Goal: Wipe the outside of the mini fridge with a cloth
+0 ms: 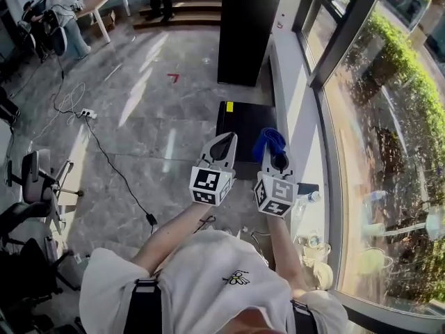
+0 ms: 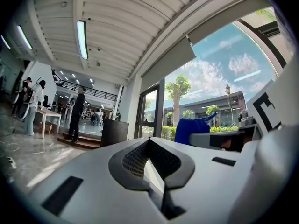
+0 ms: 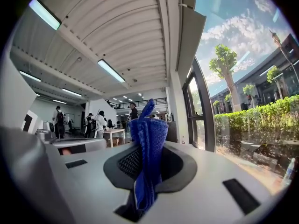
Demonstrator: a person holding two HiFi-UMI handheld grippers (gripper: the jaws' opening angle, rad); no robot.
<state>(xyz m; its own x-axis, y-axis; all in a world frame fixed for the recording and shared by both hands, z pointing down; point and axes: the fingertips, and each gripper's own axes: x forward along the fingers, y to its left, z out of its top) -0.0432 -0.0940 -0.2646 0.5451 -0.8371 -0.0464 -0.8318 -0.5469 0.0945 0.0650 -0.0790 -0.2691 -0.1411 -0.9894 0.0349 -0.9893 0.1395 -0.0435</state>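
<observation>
Two hand-held grippers, blue cloth, black mini fridge: grey stone floor beside window wall.
Right gripper (image 1: 278, 161) pinched the folded blue cloth (image 1: 268, 140), which stood up out of its jaws. Left gripper (image 1: 223, 145) had its jaws pressed together on nothing. Mini fridge (image 1: 245, 125) stood on the floor (image 1: 153, 103) just beyond both grippers, with a taller black cabinet (image 1: 247, 33) behind it.

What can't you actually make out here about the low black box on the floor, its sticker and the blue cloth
- Low black box: the head view shows only its top. The right tongs and the blue cloth cover its near edge, and its front and sides are unseen.
- Yellow sticker: too small in the head view to read.
- Blue cloth: in the right gripper view its lower end disappears between the tongs.
</observation>
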